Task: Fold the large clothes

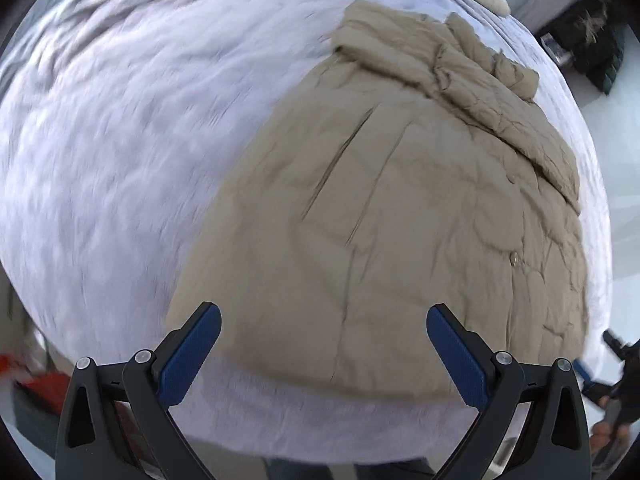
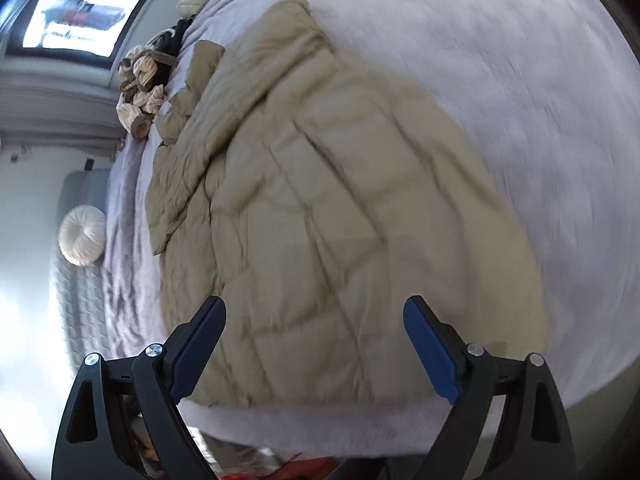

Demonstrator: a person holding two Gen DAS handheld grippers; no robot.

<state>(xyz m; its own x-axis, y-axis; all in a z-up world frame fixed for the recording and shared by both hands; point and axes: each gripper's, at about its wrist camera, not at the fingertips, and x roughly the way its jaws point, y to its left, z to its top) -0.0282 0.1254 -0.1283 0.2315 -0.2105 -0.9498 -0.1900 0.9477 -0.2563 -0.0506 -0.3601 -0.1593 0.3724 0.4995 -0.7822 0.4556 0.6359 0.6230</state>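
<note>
A tan quilted jacket (image 1: 400, 216) lies spread on a pale lilac bed cover (image 1: 120, 152), with a sleeve folded across its far end. My left gripper (image 1: 324, 314) hangs above the jacket's near hem, jaws wide apart with nothing between the blue pads. In the right wrist view the same jacket (image 2: 320, 216) fills the middle. My right gripper (image 2: 314, 306) is above its near edge, open, with only cloth far below it. The other gripper (image 1: 612, 364) shows at the lower right rim of the left wrist view.
Knotted cream and brown cushions (image 2: 142, 80) lie at the far end of the bed. A round white pillow (image 2: 82, 236) rests at the left side by a knitted throw (image 2: 76, 304). A window (image 2: 80, 12) is beyond. Something orange-red (image 1: 44, 388) lies low at the bed's near side.
</note>
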